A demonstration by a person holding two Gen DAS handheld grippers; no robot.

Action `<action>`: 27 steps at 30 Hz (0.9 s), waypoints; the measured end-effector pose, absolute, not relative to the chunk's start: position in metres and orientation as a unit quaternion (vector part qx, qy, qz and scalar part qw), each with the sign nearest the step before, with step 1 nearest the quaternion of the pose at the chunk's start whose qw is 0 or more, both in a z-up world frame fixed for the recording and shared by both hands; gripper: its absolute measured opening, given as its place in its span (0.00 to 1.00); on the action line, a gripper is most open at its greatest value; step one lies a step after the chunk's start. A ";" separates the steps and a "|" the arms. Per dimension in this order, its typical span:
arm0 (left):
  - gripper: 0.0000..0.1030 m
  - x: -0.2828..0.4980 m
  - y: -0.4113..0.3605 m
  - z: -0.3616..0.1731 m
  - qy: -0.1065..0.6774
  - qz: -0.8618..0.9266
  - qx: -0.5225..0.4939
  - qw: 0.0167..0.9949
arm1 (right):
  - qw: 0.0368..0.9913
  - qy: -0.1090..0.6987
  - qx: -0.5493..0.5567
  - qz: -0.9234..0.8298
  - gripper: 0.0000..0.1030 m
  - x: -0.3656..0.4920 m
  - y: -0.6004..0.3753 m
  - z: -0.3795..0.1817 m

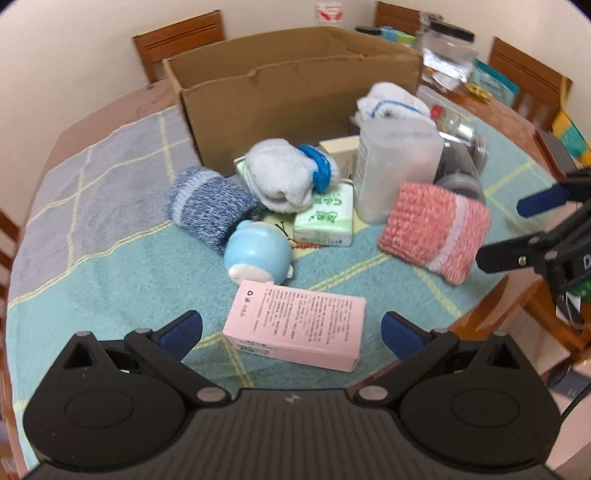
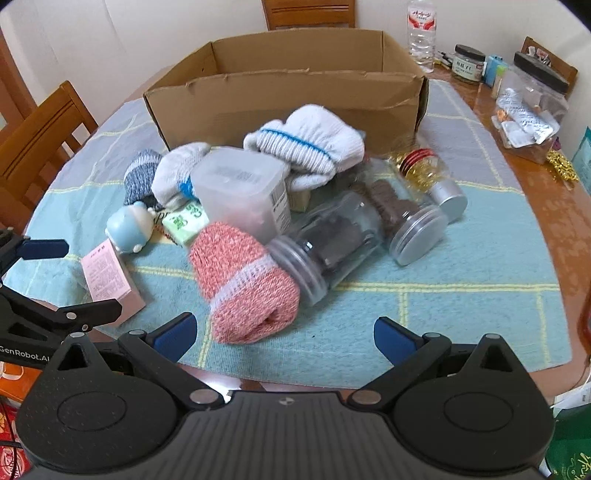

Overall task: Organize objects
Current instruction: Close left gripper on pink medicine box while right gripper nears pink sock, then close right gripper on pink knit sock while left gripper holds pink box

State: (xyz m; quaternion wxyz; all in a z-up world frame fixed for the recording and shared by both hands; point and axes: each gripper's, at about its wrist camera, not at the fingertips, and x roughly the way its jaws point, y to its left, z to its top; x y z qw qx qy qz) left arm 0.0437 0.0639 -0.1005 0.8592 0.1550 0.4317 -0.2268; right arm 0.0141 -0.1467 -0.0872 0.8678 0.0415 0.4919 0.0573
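An open cardboard box (image 1: 295, 92) (image 2: 288, 88) stands at the back of the table. In front of it lies a pile: a pink carton (image 1: 295, 332) (image 2: 105, 277), a blue figurine (image 1: 256, 254) (image 2: 129, 227), a blue-grey sock roll (image 1: 210, 212), white socks (image 1: 284, 177) (image 2: 310, 142), a green tissue pack (image 1: 325, 218), a frosted tub (image 1: 395, 166) (image 2: 243, 188), clear jars (image 2: 332, 247) and a pink sock roll (image 1: 436, 230) (image 2: 243, 288). My left gripper (image 1: 291, 334) is open, just short of the pink carton. My right gripper (image 2: 284, 339) is open, just short of the pink sock roll.
A checked cloth (image 2: 443, 295) covers the round wooden table. Jars, a water bottle (image 2: 421, 33) and packets crowd the far right (image 2: 532, 99). Wooden chairs (image 1: 177, 40) (image 2: 40, 136) ring the table. The right gripper (image 1: 532, 229) shows at the left wrist view's right edge.
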 end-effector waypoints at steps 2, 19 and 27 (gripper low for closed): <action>0.99 0.048 0.064 -0.107 0.432 -0.236 0.164 0.855 | 0.867 0.493 0.039 0.056 1.00 0.015 -0.144 -0.091; 0.80 0.059 0.080 -0.117 0.440 -0.266 0.155 0.843 | 0.862 0.502 0.052 0.040 1.00 0.018 -0.133 -0.101; 0.80 0.063 0.106 -0.115 0.448 -0.247 0.142 0.848 | 0.863 0.498 0.052 0.063 1.00 0.027 -0.111 -0.103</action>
